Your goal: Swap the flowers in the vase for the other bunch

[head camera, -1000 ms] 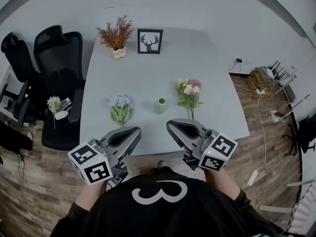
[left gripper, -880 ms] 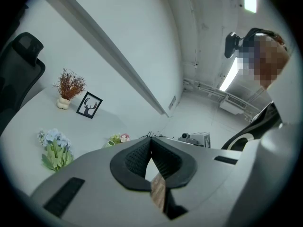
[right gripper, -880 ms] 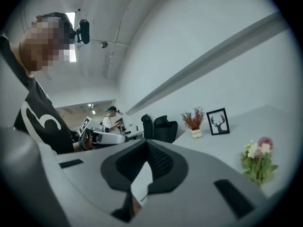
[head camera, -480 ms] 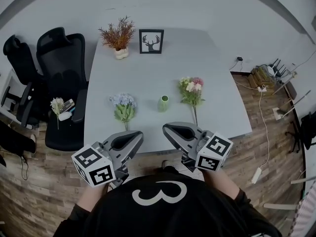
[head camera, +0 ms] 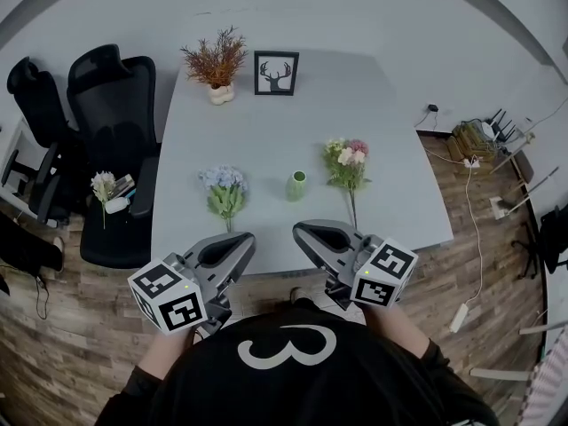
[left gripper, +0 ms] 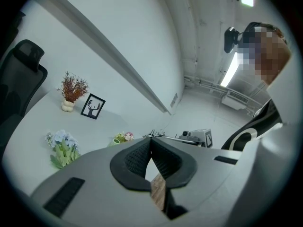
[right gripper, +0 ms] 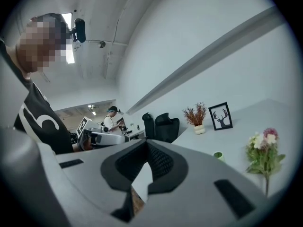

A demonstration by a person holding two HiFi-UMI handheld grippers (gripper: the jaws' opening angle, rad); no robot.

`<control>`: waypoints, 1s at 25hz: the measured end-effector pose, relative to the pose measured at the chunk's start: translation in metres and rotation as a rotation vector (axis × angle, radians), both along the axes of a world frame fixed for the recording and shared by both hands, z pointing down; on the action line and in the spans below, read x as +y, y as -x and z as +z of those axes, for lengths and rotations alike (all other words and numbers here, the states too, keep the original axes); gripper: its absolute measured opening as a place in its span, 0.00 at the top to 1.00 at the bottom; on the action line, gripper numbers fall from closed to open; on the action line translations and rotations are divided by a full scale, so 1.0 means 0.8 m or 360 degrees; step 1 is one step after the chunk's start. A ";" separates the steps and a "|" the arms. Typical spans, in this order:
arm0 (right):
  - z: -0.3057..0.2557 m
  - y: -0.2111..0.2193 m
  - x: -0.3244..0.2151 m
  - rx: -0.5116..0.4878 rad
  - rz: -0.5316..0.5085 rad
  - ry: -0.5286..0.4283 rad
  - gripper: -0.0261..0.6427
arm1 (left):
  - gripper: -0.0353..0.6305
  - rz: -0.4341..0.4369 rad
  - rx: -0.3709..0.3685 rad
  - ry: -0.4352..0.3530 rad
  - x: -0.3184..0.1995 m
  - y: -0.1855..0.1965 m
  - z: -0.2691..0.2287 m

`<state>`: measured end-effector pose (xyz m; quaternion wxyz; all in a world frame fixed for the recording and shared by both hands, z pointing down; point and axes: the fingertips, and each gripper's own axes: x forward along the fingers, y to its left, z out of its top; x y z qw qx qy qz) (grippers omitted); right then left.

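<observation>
Head view: both claws shut, flowers lie by vase

On the flat grey table (head camera: 355, 105) stands a small green vase (head camera: 296, 185). A blue flower bunch (head camera: 224, 192) lies at its 9 o'clock and a pink & white flower bunch (head camera: 348, 165) at its 3 o'clock, both apart from it. L gripper (head camera: 241, 239) & R gripper (head camera: 303, 232) hang at 6 o'clock, by the near table edge. Each has its jaws pressed together w/ nothing in them.

I hold my left tool (head camera: 245, 238) and right tool (head camera: 300, 231) side by side, pointing forward; both empty. Jaws pressed together on each.
</observation>
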<state>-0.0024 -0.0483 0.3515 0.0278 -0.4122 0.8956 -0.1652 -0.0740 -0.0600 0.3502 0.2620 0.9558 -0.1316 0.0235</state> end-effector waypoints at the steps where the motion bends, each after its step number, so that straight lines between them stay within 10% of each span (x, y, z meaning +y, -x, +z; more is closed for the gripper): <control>1: 0.002 0.001 -0.001 -0.0003 -0.0002 0.0010 0.95 | 0.93 -0.0006 -0.0001 0.0003 -0.001 0.001 0.001; 19: 0.039 0.104 -0.052 0.0104 -0.0344 0.0133 0.93 | 0.93 -0.0375 -0.0006 0.0074 -0.019 0.096 0.014; 25: 0.054 0.126 -0.097 0.0101 -0.0331 0.0197 0.74 | 0.93 -0.0510 0.0024 0.0107 -0.020 0.136 0.019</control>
